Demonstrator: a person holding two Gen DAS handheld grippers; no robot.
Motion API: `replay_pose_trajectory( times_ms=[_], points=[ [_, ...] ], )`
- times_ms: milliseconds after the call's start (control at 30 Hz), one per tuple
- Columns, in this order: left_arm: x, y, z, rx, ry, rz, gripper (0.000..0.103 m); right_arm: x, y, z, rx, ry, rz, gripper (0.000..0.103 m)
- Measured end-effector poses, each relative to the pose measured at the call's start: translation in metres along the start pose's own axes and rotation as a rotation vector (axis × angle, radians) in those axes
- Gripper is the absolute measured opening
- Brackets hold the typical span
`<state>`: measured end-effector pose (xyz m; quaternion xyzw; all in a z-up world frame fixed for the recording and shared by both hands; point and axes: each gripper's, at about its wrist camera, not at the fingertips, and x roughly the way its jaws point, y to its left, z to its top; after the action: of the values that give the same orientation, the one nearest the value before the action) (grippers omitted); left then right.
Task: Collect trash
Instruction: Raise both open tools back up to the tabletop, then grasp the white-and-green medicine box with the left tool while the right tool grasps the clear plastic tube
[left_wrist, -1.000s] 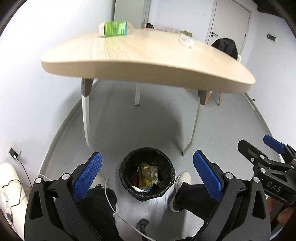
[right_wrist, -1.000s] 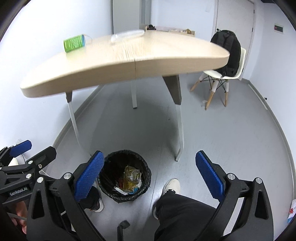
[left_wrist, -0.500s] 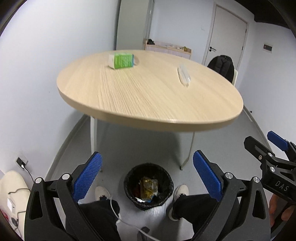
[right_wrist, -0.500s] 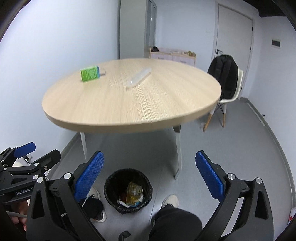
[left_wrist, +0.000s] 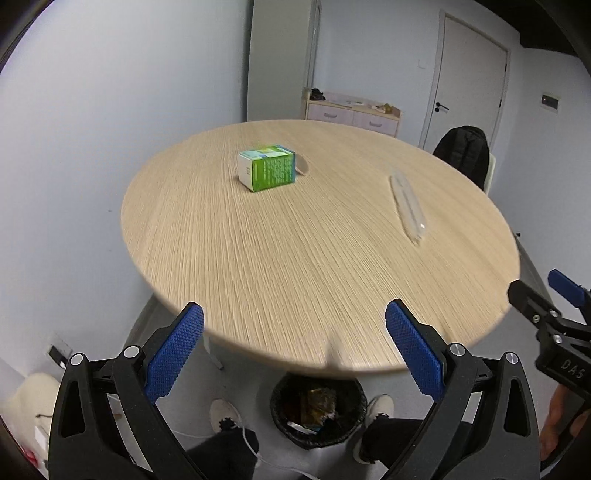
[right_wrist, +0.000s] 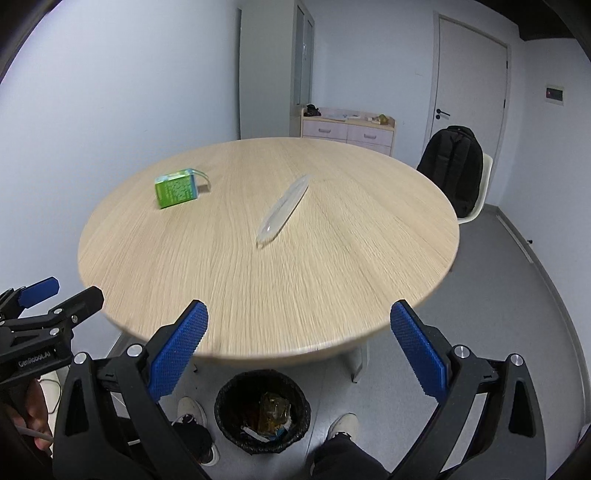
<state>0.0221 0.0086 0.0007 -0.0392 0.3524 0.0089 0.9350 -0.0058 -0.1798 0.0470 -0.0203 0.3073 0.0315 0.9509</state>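
A green and white carton (left_wrist: 267, 167) lies on the round wooden table (left_wrist: 295, 258), toward its far left; it also shows in the right wrist view (right_wrist: 176, 187). A clear plastic wrapper (left_wrist: 407, 205) lies on the table's right side, and shows in the right wrist view (right_wrist: 283, 208). A black bin (left_wrist: 318, 410) with trash in it stands on the floor under the near table edge, also in the right wrist view (right_wrist: 263, 409). My left gripper (left_wrist: 294, 350) is open and empty above the near edge. My right gripper (right_wrist: 299, 350) is open and empty beside it.
A white chair with a black backpack (right_wrist: 458, 170) stands at the table's far right. A low cabinet (right_wrist: 347, 129) and a door (right_wrist: 469, 85) are at the back wall. The person's shoes (right_wrist: 341, 424) flank the bin. A wall socket (left_wrist: 59, 354) sits low left.
Both grippers have risen from below table height to above the tabletop. The carton and wrapper now show from above and the bin has slipped under the table edge. Both stay open.
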Motion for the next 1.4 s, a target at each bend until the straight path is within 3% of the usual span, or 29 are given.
replay_pose_trajectory(
  times_ms=[367,867,1133,1400],
  points=[
    [0.069,0.011,0.054,0.024,0.033,0.031,0.097,0.069,0.001,0.048,-0.029,0.028,-0.033,0.095],
    [0.14,0.041,0.117,-0.038,0.07,0.032,0.096,0.138,0.007,0.088,-0.014,0.097,-0.035,0.095],
    [0.171,0.057,0.151,0.017,0.092,-0.028,0.096,0.175,0.015,0.106,-0.017,0.155,-0.025,0.085],
    [0.203,0.048,0.17,0.143,0.136,-0.05,0.096,0.202,0.026,0.117,-0.018,0.201,-0.01,0.063]
  ],
)
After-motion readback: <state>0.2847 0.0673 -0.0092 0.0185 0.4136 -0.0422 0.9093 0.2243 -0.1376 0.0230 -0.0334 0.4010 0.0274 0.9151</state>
